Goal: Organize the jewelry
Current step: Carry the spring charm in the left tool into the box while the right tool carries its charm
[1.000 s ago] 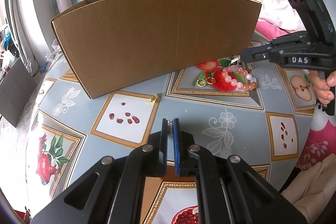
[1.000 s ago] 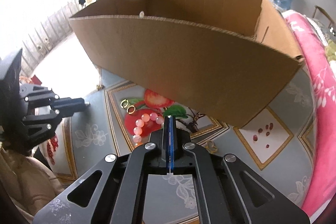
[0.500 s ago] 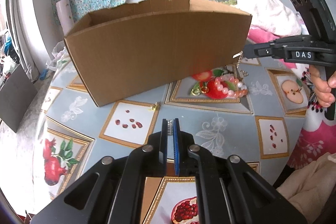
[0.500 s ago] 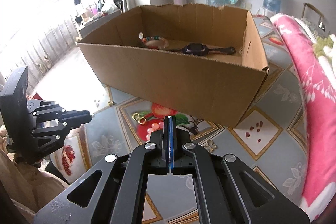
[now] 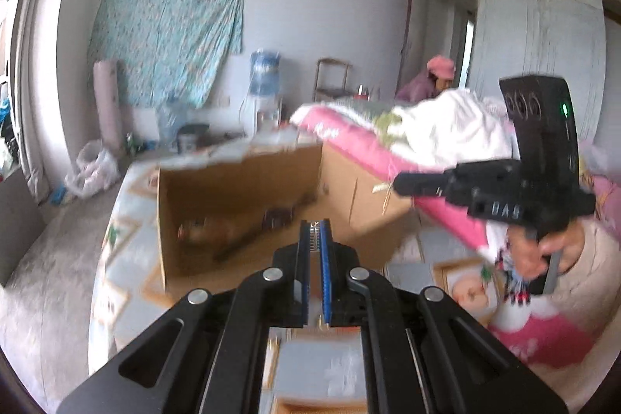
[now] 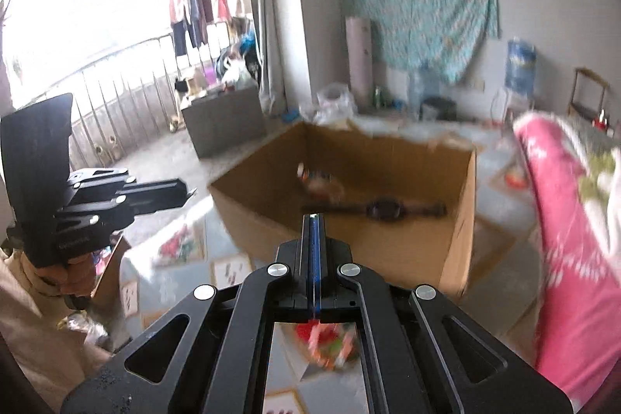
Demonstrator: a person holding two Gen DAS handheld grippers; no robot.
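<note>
We have both grippers raised above the cardboard box [image 6: 349,220] on the counter [image 6: 174,278] — the left gripper [image 5: 315,226] with its fingers pinched on a small metal piece, the right gripper [image 6: 313,218] with fingers fully together, something thin perhaps hanging from them. A watch [image 6: 382,209] and a bracelet [image 6: 318,181] already lie inside the box, so we judge this the carrying step — next each piece must come over the open top before the fingers widen.

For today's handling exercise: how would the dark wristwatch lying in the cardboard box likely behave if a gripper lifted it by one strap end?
The wristwatch lies flat and stretched out, so its strap is probably flexible and would droop. The bulkier case in the middle would likely hang lowest and swing. Lying flat in the cardboard box, it seems unlikely to roll.
</note>
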